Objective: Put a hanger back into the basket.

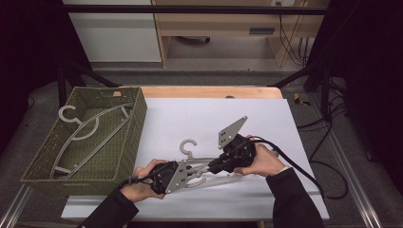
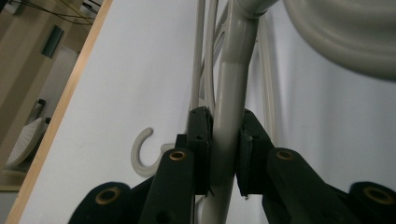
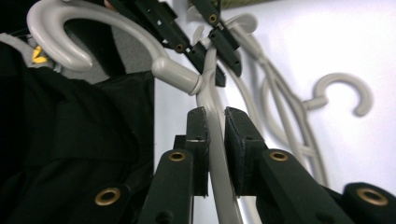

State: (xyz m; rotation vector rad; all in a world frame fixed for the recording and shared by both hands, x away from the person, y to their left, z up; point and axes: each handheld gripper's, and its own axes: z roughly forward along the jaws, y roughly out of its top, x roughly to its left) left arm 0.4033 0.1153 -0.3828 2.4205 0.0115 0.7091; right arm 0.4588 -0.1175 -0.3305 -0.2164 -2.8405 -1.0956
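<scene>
Item: grey hanger, lifted off the white table, right of the green basket. Left gripper and right gripper each clamp its arm. You should keep both grips level, lifting together towards the basket.

no lettering I can read anywhere, no labels, no brands, no numbers, no signs

My two grippers, the left and the right, are black with brass-ringed rivets on their arms, each topped by a grey three-cornered plate and trailing a thick black cable, and I wear dark sleeves.
</scene>
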